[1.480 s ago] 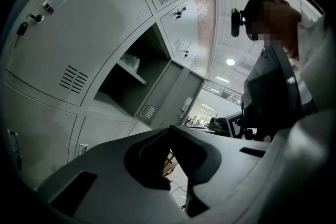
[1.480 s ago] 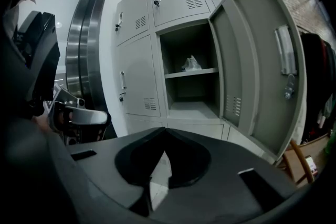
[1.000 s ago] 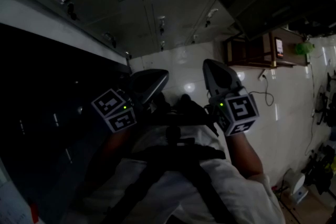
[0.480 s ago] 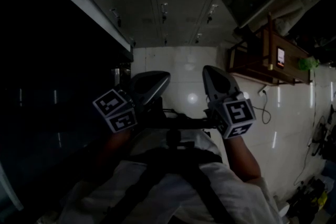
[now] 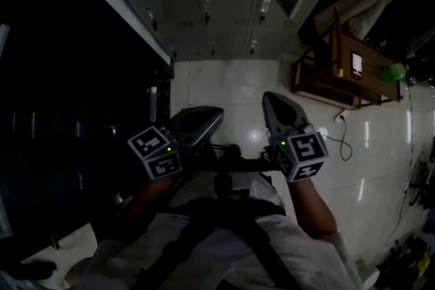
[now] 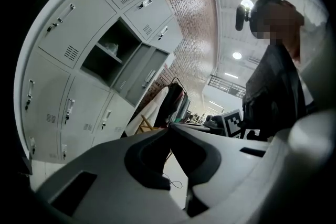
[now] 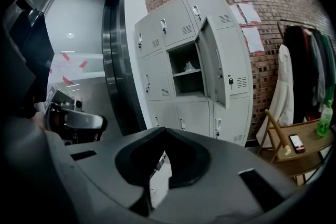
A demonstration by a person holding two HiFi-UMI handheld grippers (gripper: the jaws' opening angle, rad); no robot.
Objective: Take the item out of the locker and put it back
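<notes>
Grey lockers (image 7: 178, 65) stand against a brick wall. One compartment (image 7: 188, 75) is open, its door (image 7: 211, 63) swung out to the right, and a small pale item (image 7: 189, 66) lies on its shelf. The left gripper view shows the same open compartment (image 6: 111, 54) from the side. My left gripper (image 5: 217, 111) and my right gripper (image 5: 267, 97) are held side by side in front of the person's chest, some way from the lockers. The left gripper (image 6: 169, 127) and the right gripper (image 7: 165, 130) are both shut and hold nothing.
A wooden chair (image 7: 291, 152) with a phone (image 7: 295, 142) and a green bottle (image 7: 324, 118) stands right of the lockers, below a rack of coats (image 7: 287, 89). A dark steel doorway (image 7: 113, 55) is left of the lockers. A cable (image 5: 343, 132) lies on the white tiled floor.
The lockers and the wooden chair have slid across the head view as the person moved. Both grippers kept their place at the chest and stayed shut.
</notes>
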